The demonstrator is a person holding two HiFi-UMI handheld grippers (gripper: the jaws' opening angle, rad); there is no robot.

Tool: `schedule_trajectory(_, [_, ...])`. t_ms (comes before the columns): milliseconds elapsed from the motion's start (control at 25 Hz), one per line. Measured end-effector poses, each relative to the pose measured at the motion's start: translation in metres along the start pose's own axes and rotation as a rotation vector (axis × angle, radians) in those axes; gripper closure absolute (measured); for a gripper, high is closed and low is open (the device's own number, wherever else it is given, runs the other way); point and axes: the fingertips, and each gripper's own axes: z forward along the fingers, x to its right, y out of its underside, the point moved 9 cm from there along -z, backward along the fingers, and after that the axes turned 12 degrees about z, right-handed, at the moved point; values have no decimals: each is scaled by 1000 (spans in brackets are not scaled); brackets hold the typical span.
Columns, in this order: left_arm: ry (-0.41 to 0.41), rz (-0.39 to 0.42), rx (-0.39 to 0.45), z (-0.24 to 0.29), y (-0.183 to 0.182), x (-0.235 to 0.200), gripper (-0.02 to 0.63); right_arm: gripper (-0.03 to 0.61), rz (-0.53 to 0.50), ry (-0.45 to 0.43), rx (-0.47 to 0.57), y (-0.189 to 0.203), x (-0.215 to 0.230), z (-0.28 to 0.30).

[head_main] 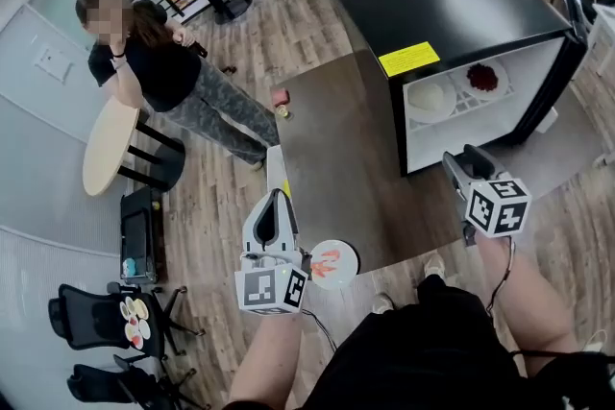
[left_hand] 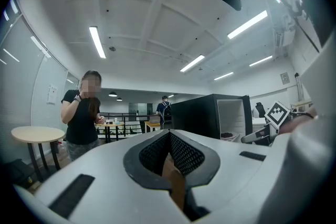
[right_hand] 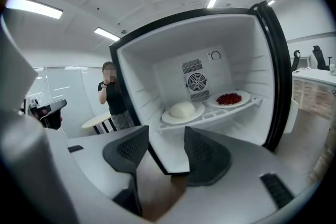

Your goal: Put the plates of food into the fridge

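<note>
Leftmost, the left gripper (head_main: 273, 208) has its jaws pressed together on nothing; just beside it a small round white plate of orange-red food (head_main: 333, 263) lies at the near edge of the dark brown table (head_main: 336, 130). Rightward, the right gripper (head_main: 459, 164), jaws apart and empty, faces the open black fridge (head_main: 452, 5), where a white plate with a pale mound (head_main: 429, 98) and a white plate of red food (head_main: 486, 78) share one shelf

Two plates (head_main: 430, 97) in fridge (head_main: 452, 10) — third plate (head_main: 333, 263) on table (head_main: 336, 158), left
</note>
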Motion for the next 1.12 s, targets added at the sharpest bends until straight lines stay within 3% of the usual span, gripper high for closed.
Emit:
schedule_trajectory(680, [-21,-4,-47,-100,61,-60,611,354,17,-84,-170,138,-95,-3])
schedule_trajectory(960, [-21,-15,-76,-128,76,-77,611,354,63,-97,-220,184,-122,-7])
schedule_trajectory(1120, [-19,-19,-91,-140,87,-80,610,354,146,-120,-262,211,-131,-8])
